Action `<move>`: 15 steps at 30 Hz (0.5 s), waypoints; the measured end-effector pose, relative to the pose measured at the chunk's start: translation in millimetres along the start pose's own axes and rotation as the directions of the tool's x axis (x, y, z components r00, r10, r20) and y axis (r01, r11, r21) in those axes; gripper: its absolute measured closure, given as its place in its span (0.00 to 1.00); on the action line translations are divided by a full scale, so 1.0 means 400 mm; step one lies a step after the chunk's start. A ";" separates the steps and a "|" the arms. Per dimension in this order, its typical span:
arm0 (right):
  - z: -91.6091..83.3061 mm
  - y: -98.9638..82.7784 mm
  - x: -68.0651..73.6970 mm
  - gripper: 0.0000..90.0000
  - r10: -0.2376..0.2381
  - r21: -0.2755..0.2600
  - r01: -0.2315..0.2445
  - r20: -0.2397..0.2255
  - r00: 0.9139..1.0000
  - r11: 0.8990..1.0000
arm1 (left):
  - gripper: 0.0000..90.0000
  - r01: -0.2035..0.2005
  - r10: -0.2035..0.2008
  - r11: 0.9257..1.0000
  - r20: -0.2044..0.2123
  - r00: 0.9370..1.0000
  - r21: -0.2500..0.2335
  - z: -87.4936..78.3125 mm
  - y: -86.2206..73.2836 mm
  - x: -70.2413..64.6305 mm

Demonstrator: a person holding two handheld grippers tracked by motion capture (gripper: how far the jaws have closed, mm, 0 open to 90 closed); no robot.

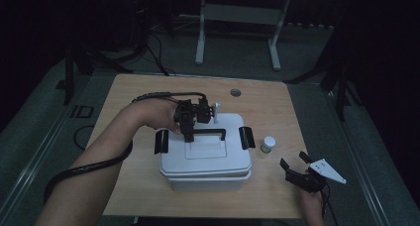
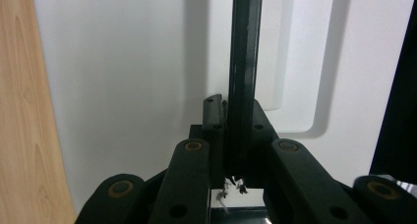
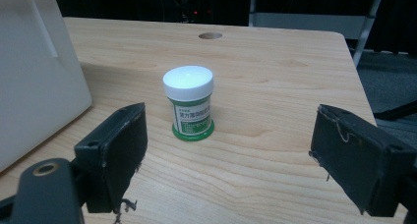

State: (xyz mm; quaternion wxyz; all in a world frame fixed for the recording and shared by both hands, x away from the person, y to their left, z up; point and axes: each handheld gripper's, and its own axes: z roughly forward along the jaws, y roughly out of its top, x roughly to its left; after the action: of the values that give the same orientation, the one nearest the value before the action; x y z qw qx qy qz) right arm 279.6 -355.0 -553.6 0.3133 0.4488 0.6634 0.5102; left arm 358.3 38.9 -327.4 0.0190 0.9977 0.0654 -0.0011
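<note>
High view sits above the near edge of the light wooden table [image 1: 148,87], looking forward and down over the whole top. Left gripper view rides right up against the white plastic lidded box [image 2: 123,62] and its black carry handle [image 2: 243,62], staring straight down. Right gripper view hangs low and close, facing across the table at the small white-capped green-labelled jar [image 3: 189,103]; jar [image 1: 268,144] and box [image 1: 205,164] also turn up from above.

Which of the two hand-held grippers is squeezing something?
The left hand-held gripper: its jaws are shut on the black carry handle of the white plastic box. The right hand-held gripper stands open before the small white-capped green jar.
</note>
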 end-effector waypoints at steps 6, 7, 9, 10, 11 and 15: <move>0.001 0.000 0.001 0.15 -0.004 0.002 0.004 0.001 1.000 1.000 | 0.93 0.022 -0.022 1.000 -0.006 1.000 -0.019 -0.017 -0.036 -0.004; 0.001 0.000 0.001 0.15 -0.004 0.002 0.004 0.002 1.000 1.000 | 0.93 0.027 -0.027 0.999 0.005 1.000 -0.018 -0.019 -0.043 -0.005; 0.001 0.000 0.001 0.15 -0.005 0.003 0.005 0.003 1.000 1.000 | 0.93 0.032 -0.032 0.999 0.000 0.999 -0.018 -0.022 -0.056 -0.005; 0.001 0.000 0.001 0.15 -0.005 0.003 0.005 0.003 1.000 1.000 | 0.93 0.035 -0.035 0.999 0.004 0.999 -0.015 -0.024 -0.063 -0.006; 0.001 0.000 0.001 0.15 -0.006 0.003 0.006 0.003 1.000 1.000 | 0.93 0.038 -0.039 0.999 -0.007 0.999 -0.014 -0.026 -0.071 -0.006; 0.001 0.000 0.002 0.15 -0.007 0.004 0.007 0.004 1.000 1.000 | 0.93 0.062 -0.062 0.998 -0.002 0.998 -0.021 -0.036 -0.103 -0.006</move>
State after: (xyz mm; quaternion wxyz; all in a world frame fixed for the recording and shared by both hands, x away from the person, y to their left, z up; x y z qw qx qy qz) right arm 279.9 -354.1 -553.6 0.3153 0.4484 0.6653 0.5068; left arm 350.6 79.9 -314.7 0.0294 0.9949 0.0964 0.0005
